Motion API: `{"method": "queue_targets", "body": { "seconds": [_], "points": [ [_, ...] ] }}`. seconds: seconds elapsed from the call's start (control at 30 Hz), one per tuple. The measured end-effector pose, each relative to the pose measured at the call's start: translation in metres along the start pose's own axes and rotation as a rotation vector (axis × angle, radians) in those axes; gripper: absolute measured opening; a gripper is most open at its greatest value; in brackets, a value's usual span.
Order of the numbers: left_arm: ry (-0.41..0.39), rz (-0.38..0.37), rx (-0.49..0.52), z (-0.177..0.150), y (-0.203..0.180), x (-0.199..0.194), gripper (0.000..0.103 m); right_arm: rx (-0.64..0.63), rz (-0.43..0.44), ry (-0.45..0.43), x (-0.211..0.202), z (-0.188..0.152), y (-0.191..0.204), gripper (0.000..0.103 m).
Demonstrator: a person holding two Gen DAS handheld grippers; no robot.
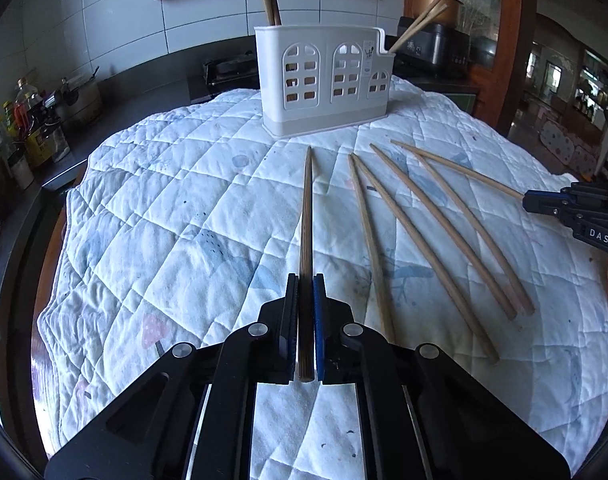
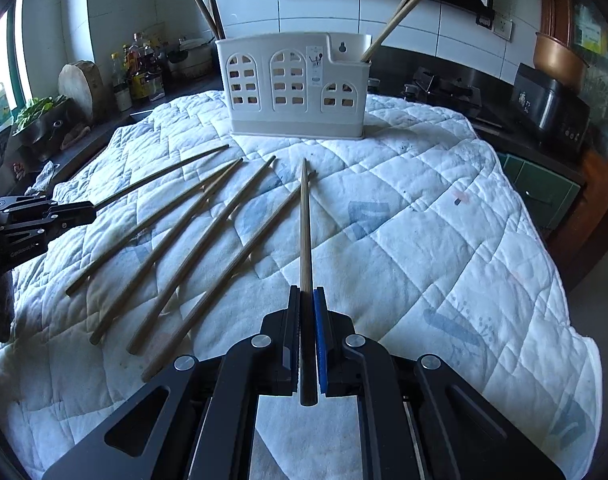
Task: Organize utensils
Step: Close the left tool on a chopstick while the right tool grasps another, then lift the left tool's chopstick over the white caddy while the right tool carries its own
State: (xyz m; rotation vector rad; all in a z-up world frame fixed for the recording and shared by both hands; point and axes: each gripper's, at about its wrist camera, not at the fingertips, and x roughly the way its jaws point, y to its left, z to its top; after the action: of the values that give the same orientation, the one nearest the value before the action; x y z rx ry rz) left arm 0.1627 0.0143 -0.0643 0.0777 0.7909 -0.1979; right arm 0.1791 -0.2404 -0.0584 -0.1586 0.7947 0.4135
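Matt wooden chopsticks (image 1: 420, 216), smooth white plastic holder (image 1: 324, 80), quilted cloth (image 1: 164, 208).

White tiled wall (image 1: 116, 20) behind dark counter (image 1: 152, 92).

Daylight scene, cool cast. Source: window (image 2: 8, 64) at 9–10 o'clock in right wrist view, blown out. Quilt (image 1: 176, 216) is bright and evenly lit, with soft shadows only. Wall tiles (image 1: 116, 20) show mild glare. The 3 o'clock background in left wrist view is dim and soft. Heavy fisheye bending, with black vignette at corners. Centre is sharp, no motion blur.
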Motion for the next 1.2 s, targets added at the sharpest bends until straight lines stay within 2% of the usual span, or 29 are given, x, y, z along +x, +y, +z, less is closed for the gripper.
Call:
{"method": "queue_targets", "body": {
  "seconds": [0.23,0.47,0.57,1.2],
  "points": [
    [-0.077,-0.034,-0.028,0.016,-0.002,-0.025,0.006,-0.016,-0.003,-0.119,-0.036,0.034,0.002,0.007],
    [-0.135,-0.077,-0.053,0.034,-0.002,-0.043,0.006,-0.03,0.002,-0.186,-0.054,0.069,0.002,0.007],
    [-0.142,-0.116,-0.091,0.043,0.002,-0.046,0.006,-0.037,0.002,-0.199,-0.057,0.082,0.002,0.007],
    [-0.146,-0.118,-0.055,0.103,0.012,-0.061,0.006,-0.106,-0.023,-0.247,-0.077,0.149,0.002,0.007]
  ]
}}
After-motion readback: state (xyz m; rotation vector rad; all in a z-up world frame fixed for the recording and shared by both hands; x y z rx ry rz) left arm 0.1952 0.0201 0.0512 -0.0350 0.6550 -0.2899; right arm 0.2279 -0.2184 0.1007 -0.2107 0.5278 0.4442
